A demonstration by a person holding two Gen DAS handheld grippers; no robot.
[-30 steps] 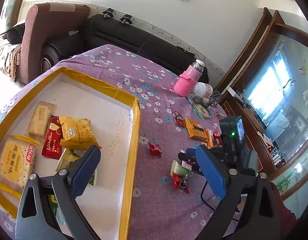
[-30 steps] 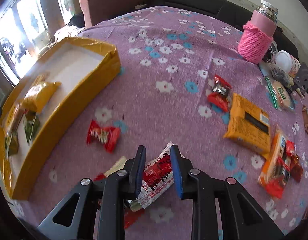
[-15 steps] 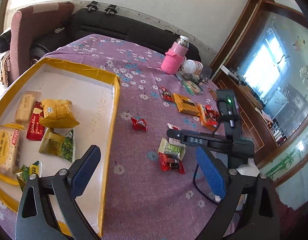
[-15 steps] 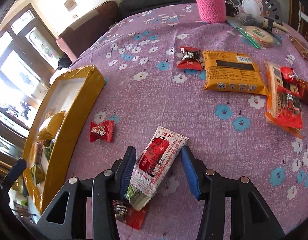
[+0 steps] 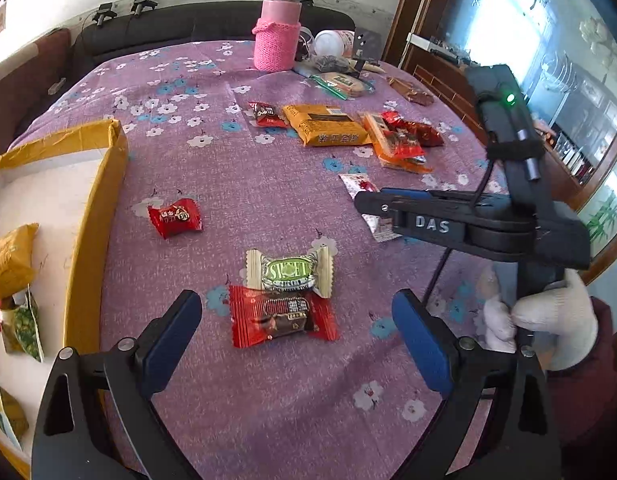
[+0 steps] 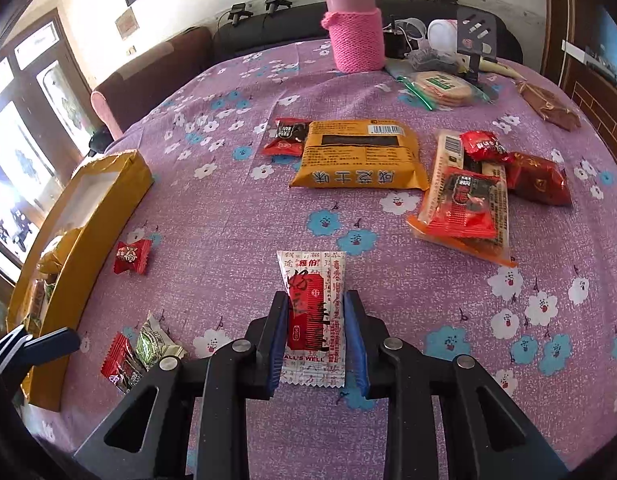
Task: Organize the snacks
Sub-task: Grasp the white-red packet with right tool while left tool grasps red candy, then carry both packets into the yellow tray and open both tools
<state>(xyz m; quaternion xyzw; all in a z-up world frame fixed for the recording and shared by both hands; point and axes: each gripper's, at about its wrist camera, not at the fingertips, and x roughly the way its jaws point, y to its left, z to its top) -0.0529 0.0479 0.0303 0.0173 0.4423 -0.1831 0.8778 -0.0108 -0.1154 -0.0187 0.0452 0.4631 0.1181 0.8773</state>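
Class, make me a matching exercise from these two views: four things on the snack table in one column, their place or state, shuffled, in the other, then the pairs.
1. left hand-held gripper
2. right hand-held gripper
3. pink flask
4. small red candy

A. upright at the far edge
B. wide open over two sweets
C. closed on the white-and-red packet
D. alone near the yellow box

Pairs: 1-B, 2-C, 3-A, 4-D

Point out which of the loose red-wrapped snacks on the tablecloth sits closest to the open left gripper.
The red packet with the dark chocolate picture, overlapped by the green-and-cream sweet, right between the left gripper's fingertips.
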